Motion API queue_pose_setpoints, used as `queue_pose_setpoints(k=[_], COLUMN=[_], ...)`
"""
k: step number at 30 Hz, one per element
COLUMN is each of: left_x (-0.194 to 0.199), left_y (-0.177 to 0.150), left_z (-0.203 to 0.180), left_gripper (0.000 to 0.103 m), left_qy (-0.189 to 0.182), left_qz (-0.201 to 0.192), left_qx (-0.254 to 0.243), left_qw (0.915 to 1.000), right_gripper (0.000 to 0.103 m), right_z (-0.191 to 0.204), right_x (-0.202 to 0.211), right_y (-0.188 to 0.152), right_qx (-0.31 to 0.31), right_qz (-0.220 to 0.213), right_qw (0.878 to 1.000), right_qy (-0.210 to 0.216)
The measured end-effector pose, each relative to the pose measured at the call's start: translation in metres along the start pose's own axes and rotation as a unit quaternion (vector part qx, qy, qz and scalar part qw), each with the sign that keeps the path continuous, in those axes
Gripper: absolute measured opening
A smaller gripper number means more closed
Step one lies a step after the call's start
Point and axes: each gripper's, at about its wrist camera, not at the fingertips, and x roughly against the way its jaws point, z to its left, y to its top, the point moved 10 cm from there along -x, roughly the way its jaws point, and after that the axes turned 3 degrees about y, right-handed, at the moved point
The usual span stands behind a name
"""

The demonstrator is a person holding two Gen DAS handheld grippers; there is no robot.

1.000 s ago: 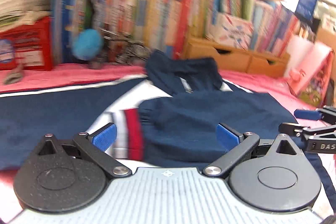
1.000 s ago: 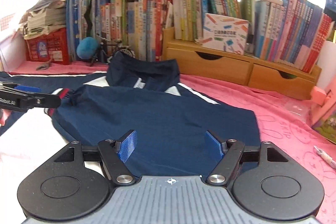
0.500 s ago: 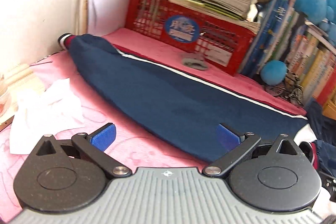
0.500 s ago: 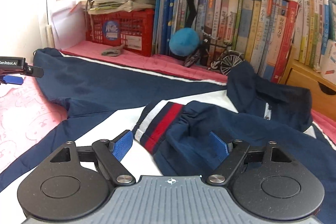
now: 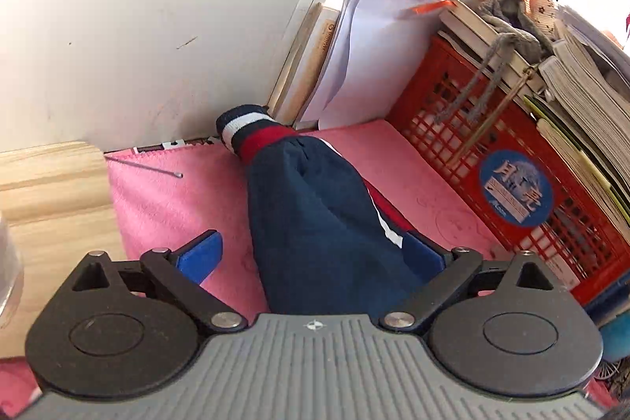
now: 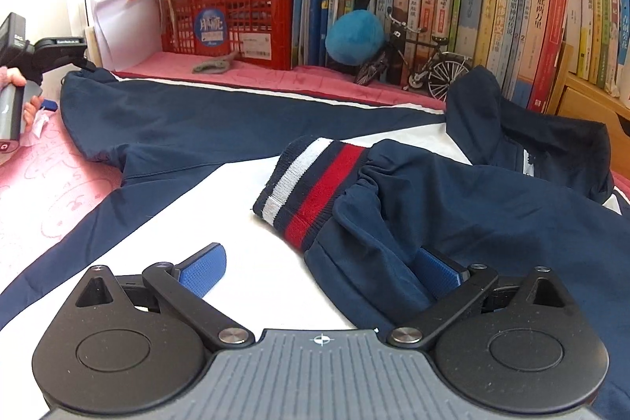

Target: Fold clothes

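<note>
A navy jacket with a white panel (image 6: 204,215) lies spread on a pink cloth (image 5: 165,207). Its far sleeve (image 5: 315,223) ends in a striped cuff (image 5: 244,128) against the wall. My left gripper (image 5: 312,254) straddles that sleeve and its jaws are closing. The right pad (image 5: 423,254) meets the sleeve's edge while the left pad (image 5: 201,254) stands clear of it. The other sleeve lies folded across the body, striped cuff (image 6: 311,187) uppermost. Over it my right gripper (image 6: 321,268) is opening wide, the right pad (image 6: 437,270) against the fabric.
A red crate (image 5: 492,184) under stacked papers stands beside the far sleeve, close to the left gripper's right side. Books (image 6: 512,6), a blue plush ball (image 6: 354,34) and a model bicycle (image 6: 417,65) line the back. A wooden block (image 5: 47,184) and the wall bound the left.
The left gripper swung left from the jacket's body to the far sleeve near its cuff, rolling as it went, and its jaws narrowed. The right gripper moved left to the folded sleeve and widened.
</note>
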Motion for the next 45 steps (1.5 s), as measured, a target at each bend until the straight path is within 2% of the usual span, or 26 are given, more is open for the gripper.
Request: queue_pose_setpoints(k=[1,2,4,5,8,10,12,13,15,17,20,22,23,25,27,29,30,31,35,36,38,40,43,45], left_x=[-0.005,-0.007,-0.007,-0.002,0.022,0.048,0.082,0.103,0.144,0.185,0.242,0.269,0.279,0.290,0.293,0.296,0.298,0.301,0.323,0.326,0.326,0.323,0.310,0.298], left_y=[0.002,0.002,0.001,0.002,0.006,0.005,-0.004,-0.013,-0.033,-0.059,-0.128,-0.183,-0.212,-0.273,-0.317,-0.356,-0.375,-0.383,-0.367,-0.360,-0.339,-0.314,-0.280,-0.260], left_z=[0.000,0.000,0.000,-0.003,-0.023,-0.046,-0.076,-0.095,-0.133,-0.170,-0.219,-0.247,-0.259,-0.277,-0.279,-0.276,-0.274,-0.270,-0.238,-0.230,-0.214,-0.195,-0.172,-0.158], left_gripper=[0.049,0.021,0.010,0.006,0.004,0.004,0.004,0.004,0.004,0.004,0.006,0.010,0.016,0.023,0.034,0.061,0.067,0.074,0.087,0.088,0.090,0.092,0.097,0.098], left_qy=[-0.005,-0.014,-0.029,-0.038,-0.079,-0.123,-0.165,-0.188,-0.235,-0.281,-0.355,-0.401,-0.419,-0.435,-0.441,-0.448,-0.451,-0.453,-0.465,-0.464,-0.450,-0.431,-0.396,-0.368], left_qz=[0.000,0.004,0.006,-0.003,-0.039,-0.062,-0.087,-0.100,-0.126,-0.145,-0.136,-0.112,-0.098,-0.061,-0.006,0.051,0.079,0.091,0.062,0.055,0.035,0.012,-0.020,-0.038], left_qx=[0.008,0.020,0.038,0.031,-0.007,-0.037,-0.083,-0.115,-0.178,-0.238,-0.310,-0.344,-0.363,-0.411,-0.442,-0.463,-0.473,-0.478,-0.482,-0.481,-0.476,-0.464,-0.448,-0.439], left_qw=[1.0000,0.9997,0.9988,0.9988,0.9961,0.9897,0.9789,0.9702,0.9474,0.9183,0.8714,0.8417,0.8266,0.7988,0.7814,0.7634,0.7532,0.7466,0.7400,0.7418,0.7543,0.7736,0.8013,0.8187], right_gripper=[0.103,0.103,0.103,0.103,0.103,0.103,0.103,0.103,0.102,0.102,0.102,0.102,0.102,0.103,0.103,0.103,0.103,0.103,0.103,0.103,0.103,0.103,0.103,0.103], right_z=[0.000,0.000,0.000,0.001,0.000,0.000,-0.002,-0.005,-0.017,-0.034,-0.072,-0.106,-0.119,-0.142,-0.164,-0.177,-0.179,-0.180,-0.169,-0.161,-0.140,-0.115,-0.069,-0.039], right_x=[0.000,0.000,0.000,0.000,0.000,0.001,0.001,0.003,0.014,0.034,0.077,0.108,0.121,0.143,0.164,0.175,0.177,0.178,0.167,0.162,0.153,0.144,0.123,0.104], right_y=[0.000,0.000,0.000,0.000,0.000,0.000,0.001,0.001,0.002,0.000,-0.006,-0.016,-0.022,-0.036,-0.051,-0.064,-0.069,-0.073,-0.072,-0.067,-0.055,-0.038,-0.016,-0.005], right_qx=[0.000,0.000,-0.001,-0.001,-0.002,-0.004,-0.010,-0.020,-0.061,-0.120,-0.204,-0.242,-0.256,-0.275,-0.294,-0.299,-0.297,-0.294,-0.279,-0.269,-0.240,-0.196,-0.086,-0.001], right_qz=[0.000,0.000,0.000,0.000,0.000,-0.001,-0.004,-0.007,-0.019,-0.037,-0.073,-0.097,-0.104,-0.111,-0.118,-0.116,-0.114,-0.112,-0.105,-0.105,-0.108,-0.116,-0.107,-0.093], right_qw=[1.000,1.000,1.000,1.000,1.000,1.000,1.000,1.000,0.998,0.992,0.976,0.965,0.961,0.954,0.946,0.944,0.944,0.945,0.951,0.954,0.963,0.972,0.989,0.992], right_qy=[0.000,0.000,0.000,0.000,0.001,0.001,0.000,-0.002,-0.006,0.004,0.012,-0.010,-0.022,-0.044,-0.067,-0.082,-0.088,-0.091,-0.080,-0.074,-0.064,-0.060,-0.061,-0.080])
